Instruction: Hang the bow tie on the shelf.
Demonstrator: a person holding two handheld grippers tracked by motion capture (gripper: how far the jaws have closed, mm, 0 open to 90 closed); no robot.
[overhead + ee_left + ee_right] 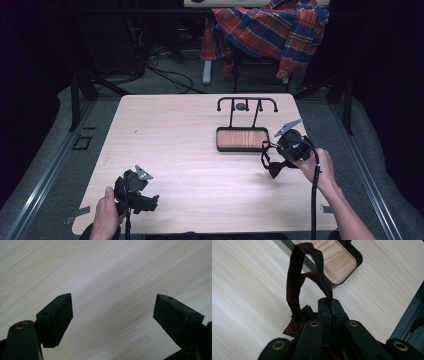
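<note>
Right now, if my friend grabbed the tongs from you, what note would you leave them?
Right tongs: shut on the strap of the dark red bow tie, held just above the table near its right side.
Left tongs: open, holding nothing, low over bare wood at the near left.
Stand: black frame with a wooden tray base and a top bar, at the far middle-right, nothing hanging on it.
Done: bow tie picked up by its strap.
Left: probably carry it to the stand and hang or lay it there, then let go.
</note>
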